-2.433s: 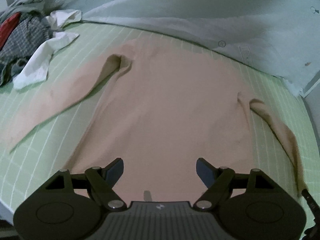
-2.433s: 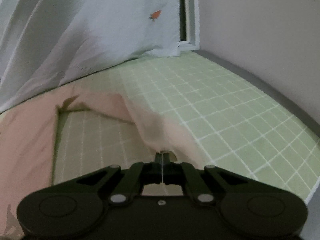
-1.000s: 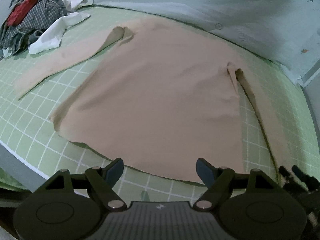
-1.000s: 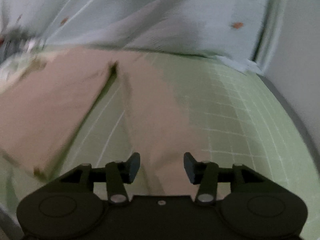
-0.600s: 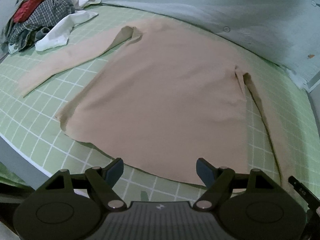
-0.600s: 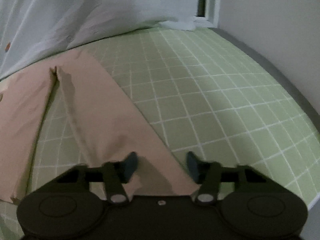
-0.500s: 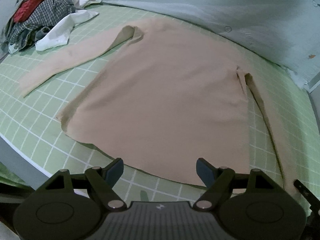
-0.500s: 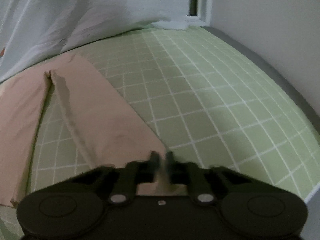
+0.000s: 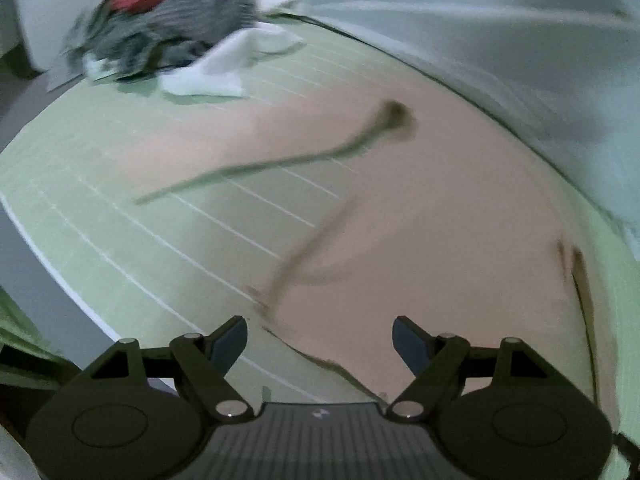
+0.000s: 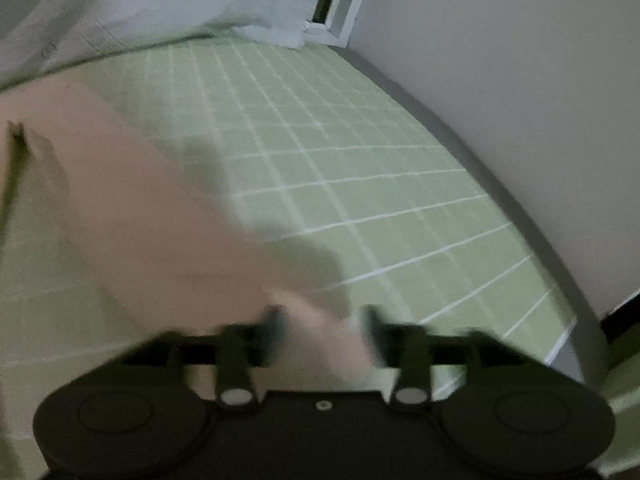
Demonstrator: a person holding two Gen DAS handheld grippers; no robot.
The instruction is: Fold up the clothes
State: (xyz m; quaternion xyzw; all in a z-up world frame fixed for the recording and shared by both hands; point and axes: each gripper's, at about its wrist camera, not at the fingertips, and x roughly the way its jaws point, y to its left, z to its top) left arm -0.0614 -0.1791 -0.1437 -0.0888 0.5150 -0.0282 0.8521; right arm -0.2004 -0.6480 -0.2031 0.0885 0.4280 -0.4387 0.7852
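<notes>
A peach long-sleeved top (image 9: 420, 208) lies spread flat on the green checked bed sheet (image 9: 120, 208). My left gripper (image 9: 320, 340) is open and empty, low over the top's bottom left hem corner. In the right wrist view the top's right sleeve (image 10: 152, 216) runs toward the camera. My right gripper (image 10: 322, 328) is open, with the sleeve's cuff end lying between its blurred fingers. Both views are motion-blurred.
A pile of other clothes (image 9: 168, 36) with a white garment (image 9: 224, 68) lies at the far left of the bed. A pale quilt (image 9: 500, 28) bunches along the back. A wall (image 10: 500, 80) borders the bed's right edge (image 10: 520, 208).
My left gripper has swung left and down toward the hem's left corner. My right gripper, shut half a second ago, has opened over the cuff.
</notes>
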